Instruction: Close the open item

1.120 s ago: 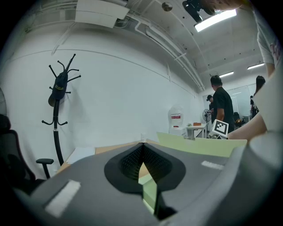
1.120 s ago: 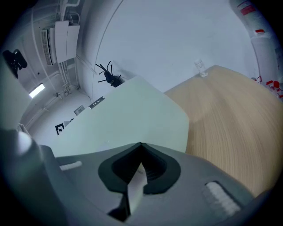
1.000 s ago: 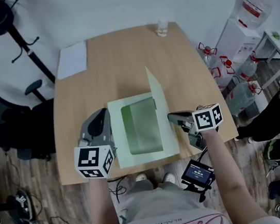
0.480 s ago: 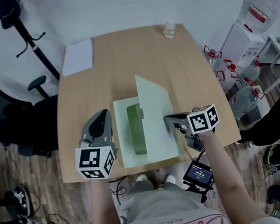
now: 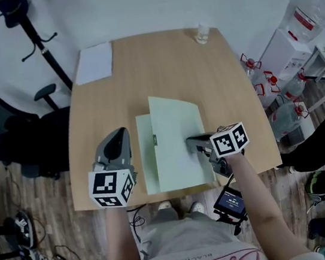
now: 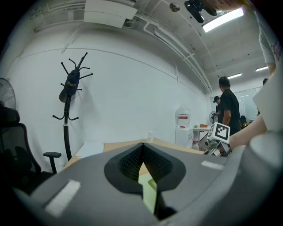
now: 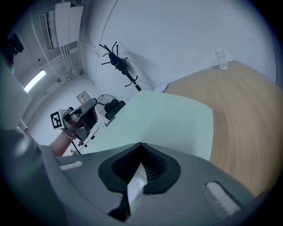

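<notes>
1. Lying on a light wooden table (image 5: 142, 75), near its front edge, is a pale green flat box with a hinged lid (image 5: 178, 136). The box sits between the two hand-held tools.
2. The lid is tilted low over the pale green box base (image 5: 148, 159). Its right edge is down and its left edge is lifted a little. A narrow strip of the base shows along the left side.
3. The right tool (image 5: 191, 141) points left across the lid, with its tips over the lid's upper face near the right edge. Its marker cube sits above the person's forearm.
4. In the right gripper view its jaws are pressed together at the tips, with nothing clamped between them. The green lid fills the space just ahead of them.
5. The left tool (image 5: 119, 134) sits on the table just beside the box's left edge, pointing away from the person. In the left gripper view its jaws also meet at the tips and hold nothing. A sliver of green box shows through the gap below.
6. At the table's far left corner lies a white sheet of paper (image 5: 93, 63). A small clear glass (image 5: 203, 32) stands at the far right edge.
7. A black office chair (image 5: 6, 134) stands on the floor to the left. Large clear water bottles (image 5: 304, 11) stand to the right.
</notes>
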Action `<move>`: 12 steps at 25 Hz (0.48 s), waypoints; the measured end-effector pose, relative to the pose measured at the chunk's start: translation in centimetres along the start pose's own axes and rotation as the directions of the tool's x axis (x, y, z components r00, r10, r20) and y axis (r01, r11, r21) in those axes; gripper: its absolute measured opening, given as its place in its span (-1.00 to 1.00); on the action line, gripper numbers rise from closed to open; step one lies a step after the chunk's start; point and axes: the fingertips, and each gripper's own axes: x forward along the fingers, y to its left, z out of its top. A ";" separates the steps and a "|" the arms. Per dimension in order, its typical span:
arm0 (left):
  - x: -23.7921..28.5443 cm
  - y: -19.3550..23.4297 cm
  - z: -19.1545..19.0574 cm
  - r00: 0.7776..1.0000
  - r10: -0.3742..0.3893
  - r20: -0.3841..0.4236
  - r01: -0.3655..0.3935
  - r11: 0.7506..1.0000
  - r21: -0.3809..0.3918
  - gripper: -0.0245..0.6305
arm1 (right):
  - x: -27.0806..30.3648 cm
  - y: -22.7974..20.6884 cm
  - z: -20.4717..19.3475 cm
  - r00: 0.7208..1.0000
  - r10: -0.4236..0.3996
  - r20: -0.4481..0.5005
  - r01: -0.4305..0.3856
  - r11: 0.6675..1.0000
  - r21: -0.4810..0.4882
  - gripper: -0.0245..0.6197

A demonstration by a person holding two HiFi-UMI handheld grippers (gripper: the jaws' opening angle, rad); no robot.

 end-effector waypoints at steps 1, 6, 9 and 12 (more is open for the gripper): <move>0.0 0.1 -0.1 1.000 0.002 -0.001 -0.002 1.000 -0.002 -0.89 | 0.2 0.1 0.0 1.000 0.002 -0.005 -0.002 1.000 0.000 -0.91; -0.1 0.5 -0.4 1.000 0.012 -0.005 -0.012 1.000 -0.010 -0.89 | 1.2 0.3 -0.3 1.000 0.013 -0.026 -0.013 1.000 0.003 -0.92; -0.2 0.7 -0.5 1.000 0.019 -0.005 -0.019 1.000 -0.015 -0.89 | 1.7 0.5 -0.5 0.999 0.017 -0.040 -0.017 1.000 0.000 -0.92; -0.4 1.1 -0.6 1.000 0.026 -0.005 -0.026 0.999 -0.021 -0.89 | 2.2 0.7 -0.5 0.999 0.018 -0.051 -0.018 1.000 -0.003 -0.91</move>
